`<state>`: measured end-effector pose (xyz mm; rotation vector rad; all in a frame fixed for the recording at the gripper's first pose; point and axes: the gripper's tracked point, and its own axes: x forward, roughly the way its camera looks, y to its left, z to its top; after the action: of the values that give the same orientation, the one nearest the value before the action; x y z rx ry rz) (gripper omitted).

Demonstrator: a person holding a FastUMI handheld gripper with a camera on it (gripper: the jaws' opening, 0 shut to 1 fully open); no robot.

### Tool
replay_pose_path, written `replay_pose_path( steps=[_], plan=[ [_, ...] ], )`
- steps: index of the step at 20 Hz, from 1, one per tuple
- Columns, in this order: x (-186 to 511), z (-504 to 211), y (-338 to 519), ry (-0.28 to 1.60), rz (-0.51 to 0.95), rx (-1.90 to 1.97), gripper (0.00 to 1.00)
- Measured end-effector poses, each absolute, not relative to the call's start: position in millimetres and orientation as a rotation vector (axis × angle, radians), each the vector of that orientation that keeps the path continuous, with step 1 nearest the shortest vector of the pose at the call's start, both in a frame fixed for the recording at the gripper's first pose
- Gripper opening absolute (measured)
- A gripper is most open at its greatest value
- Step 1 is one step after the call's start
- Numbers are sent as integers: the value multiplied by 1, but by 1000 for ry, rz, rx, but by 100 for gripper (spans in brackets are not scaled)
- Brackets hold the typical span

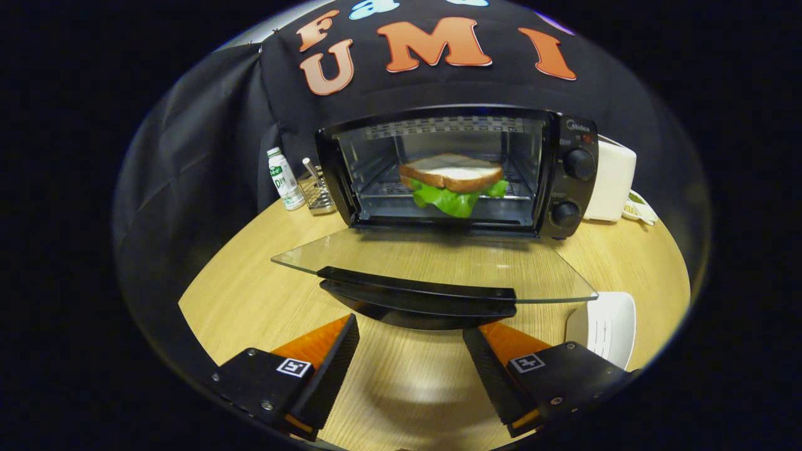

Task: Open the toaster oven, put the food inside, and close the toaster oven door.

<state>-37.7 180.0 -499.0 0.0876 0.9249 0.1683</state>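
Note:
A black toaster oven [567,169] stands at the back of the wooden table [250,294]. Its glass door [438,260] lies folded down flat toward me, with its black handle [416,291] along the near edge. Inside, on the wire rack [382,188], rests a sandwich [452,178] of toast with green lettuce hanging out. My gripper [410,338] is open, and nothing sits between its fingers. The fingertips hang just short of the door handle, a little below it.
A white plate [604,326] lies on the table beside my right finger. Left of the oven stand a small white bottle [283,178] and a metal rack [316,194]. A white appliance [611,181] is at the oven's right.

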Motion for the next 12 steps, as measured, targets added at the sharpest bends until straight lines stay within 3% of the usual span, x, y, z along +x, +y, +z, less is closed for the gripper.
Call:
replay_pose_path(
  steps=[12],
  plan=[
    [65,-440,157,695,21,48,99]
  ],
)
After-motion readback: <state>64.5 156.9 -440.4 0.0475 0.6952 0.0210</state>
